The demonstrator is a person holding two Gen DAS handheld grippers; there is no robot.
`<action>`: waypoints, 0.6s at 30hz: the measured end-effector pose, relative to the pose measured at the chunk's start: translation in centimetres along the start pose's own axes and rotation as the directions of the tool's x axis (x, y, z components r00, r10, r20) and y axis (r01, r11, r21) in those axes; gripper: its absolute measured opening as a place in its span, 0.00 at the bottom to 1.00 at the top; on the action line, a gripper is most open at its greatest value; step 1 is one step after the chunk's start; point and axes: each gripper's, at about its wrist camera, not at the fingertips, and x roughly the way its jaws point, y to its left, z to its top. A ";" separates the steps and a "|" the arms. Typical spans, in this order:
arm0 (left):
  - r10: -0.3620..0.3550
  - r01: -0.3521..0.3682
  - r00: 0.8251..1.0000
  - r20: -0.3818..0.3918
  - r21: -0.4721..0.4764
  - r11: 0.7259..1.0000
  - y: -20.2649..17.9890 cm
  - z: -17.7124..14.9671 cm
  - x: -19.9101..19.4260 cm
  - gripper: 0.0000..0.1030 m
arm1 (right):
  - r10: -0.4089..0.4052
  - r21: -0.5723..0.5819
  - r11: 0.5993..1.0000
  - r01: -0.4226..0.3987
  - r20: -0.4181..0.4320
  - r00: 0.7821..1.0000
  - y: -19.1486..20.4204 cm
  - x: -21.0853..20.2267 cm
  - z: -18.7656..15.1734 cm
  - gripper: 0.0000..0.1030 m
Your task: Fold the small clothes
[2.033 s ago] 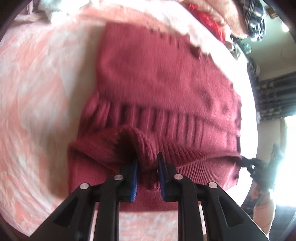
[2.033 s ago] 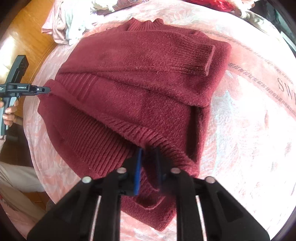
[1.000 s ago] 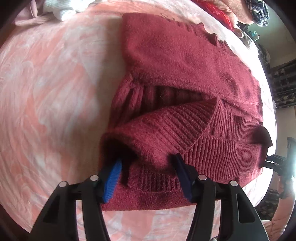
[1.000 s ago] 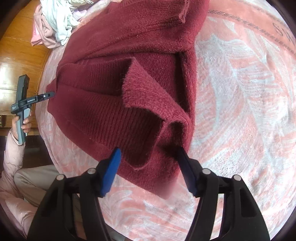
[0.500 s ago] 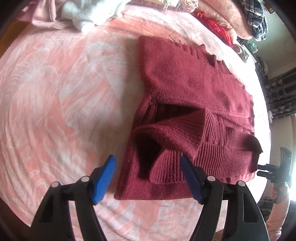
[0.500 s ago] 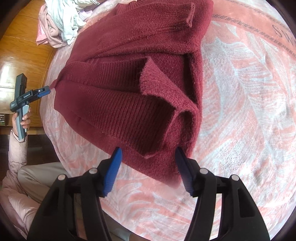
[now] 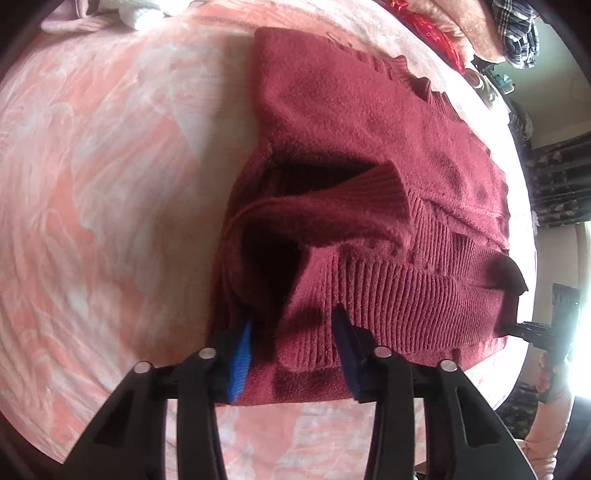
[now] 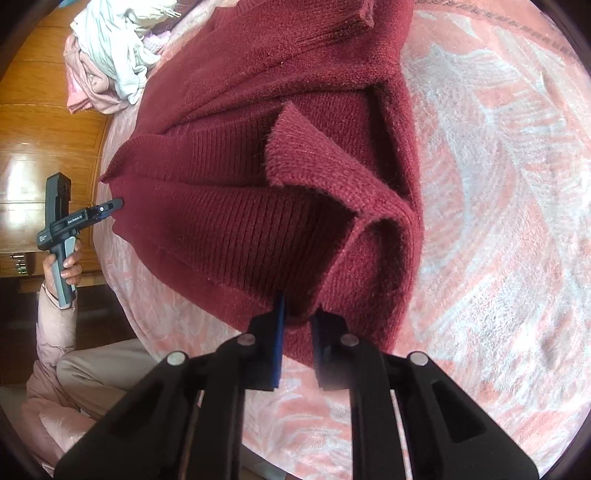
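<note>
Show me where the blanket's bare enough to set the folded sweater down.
Bare blanket lies left of the sweater in the left wrist view, up to the clothes pile; the right wrist view shows more on the opposite side. The pile's end is crowded.

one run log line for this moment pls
left tongs: closing on sweater hem | right tongs: shut on hem | surface: pink blanket

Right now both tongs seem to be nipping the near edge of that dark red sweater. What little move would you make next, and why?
Probably lift the hem and carry it toward the collar. The right tongs have just closed onto the sweater's ribbed edge, and the left tongs have been closing around a bunched fold of the same hem. That hem lies nearest, on the pink blanket, with the sleeves already folded in.
</note>
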 end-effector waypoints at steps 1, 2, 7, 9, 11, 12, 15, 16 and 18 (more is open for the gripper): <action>-0.003 0.003 1.000 -0.001 -0.013 1.000 0.2 0.1 0.1 0.29 | 0.003 -0.003 1.000 -0.003 0.013 1.000 0.0 -0.3 0.1 0.08; -0.010 0.010 1.000 -0.001 -0.022 1.000 0.3 0.3 0.1 0.27 | 0.008 -0.010 1.000 -0.007 0.027 1.000 0.2 -0.7 0.2 0.08; -0.060 0.062 0.998 0.034 -0.074 0.995 0.6 1.7 -0.9 0.24 | 0.054 -0.006 0.999 -0.054 0.158 0.986 0.6 -3.9 1.5 0.07; -0.066 0.072 0.996 0.058 -0.106 0.992 1.3 2.4 -1.5 0.24 | 0.051 0.031 0.998 -0.060 0.228 0.972 -0.1 -5.0 2.1 0.08; -0.040 0.052 0.996 0.085 -0.141 0.989 2.3 2.9 -1.9 0.25 | 0.002 0.078 0.997 -0.025 0.284 0.959 -1.0 -5.9 2.6 0.23; -0.038 0.052 0.995 0.097 -0.153 0.987 2.8 3.0 -2.2 0.31 | -0.012 0.103 0.994 -0.022 0.317 0.948 -1.6 -6.4 2.7 0.42; -0.055 0.073 0.993 0.105 -0.176 0.982 3.7 3.1 -2.6 0.43 | -0.007 0.096 0.995 -0.027 0.338 0.941 -2.5 -6.9 2.6 0.41; -0.058 0.076 0.993 0.107 -0.172 0.982 3.7 3.1 -2.8 0.43 | -0.025 0.095 0.995 -0.008 0.340 0.940 -2.7 -6.9 2.4 0.41; -0.056 0.073 0.992 0.112 -0.149 0.986 3.3 3.0 -3.3 0.46 | -0.062 0.080 0.996 0.036 0.339 0.939 -2.8 -7.0 2.2 0.41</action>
